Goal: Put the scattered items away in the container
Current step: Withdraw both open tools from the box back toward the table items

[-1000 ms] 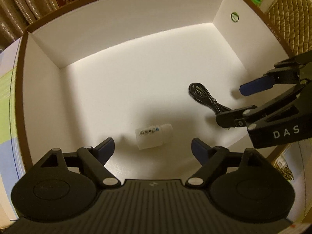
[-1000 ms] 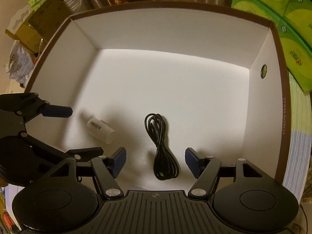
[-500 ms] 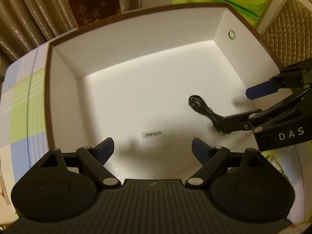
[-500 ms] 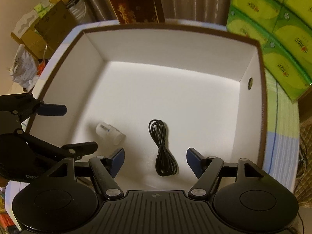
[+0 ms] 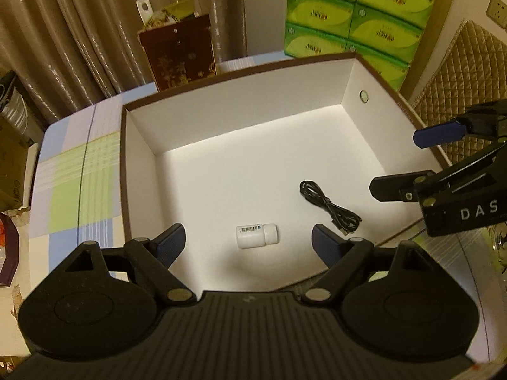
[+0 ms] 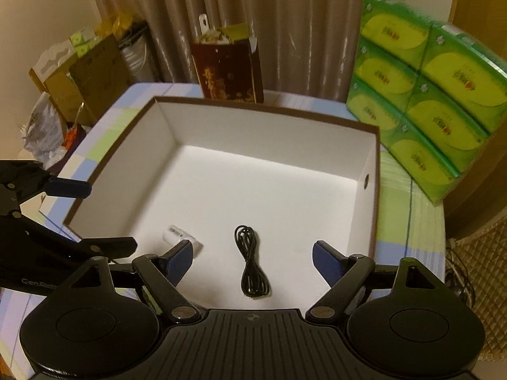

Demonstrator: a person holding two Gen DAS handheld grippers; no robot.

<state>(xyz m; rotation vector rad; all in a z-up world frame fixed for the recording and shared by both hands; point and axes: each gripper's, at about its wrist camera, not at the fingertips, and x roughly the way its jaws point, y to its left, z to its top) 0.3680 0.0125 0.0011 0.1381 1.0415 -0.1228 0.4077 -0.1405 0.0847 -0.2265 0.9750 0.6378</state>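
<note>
Tongs (image 5: 248,242) over box (image 5: 240,95): bottle (image 5: 256,236); cable (image 5: 329,207)

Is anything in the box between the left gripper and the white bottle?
Nothing visible. The left gripper is open above the box, and the white bottle lies alone on the floor below; the black cable lies apart, to its right.

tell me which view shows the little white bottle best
The left wrist view: the white bottle lies on its side in the box, fully visible, barcode label facing up. In the right wrist view the bottle is smaller and partly covered by a finger of the right hand-held gripper.
</note>
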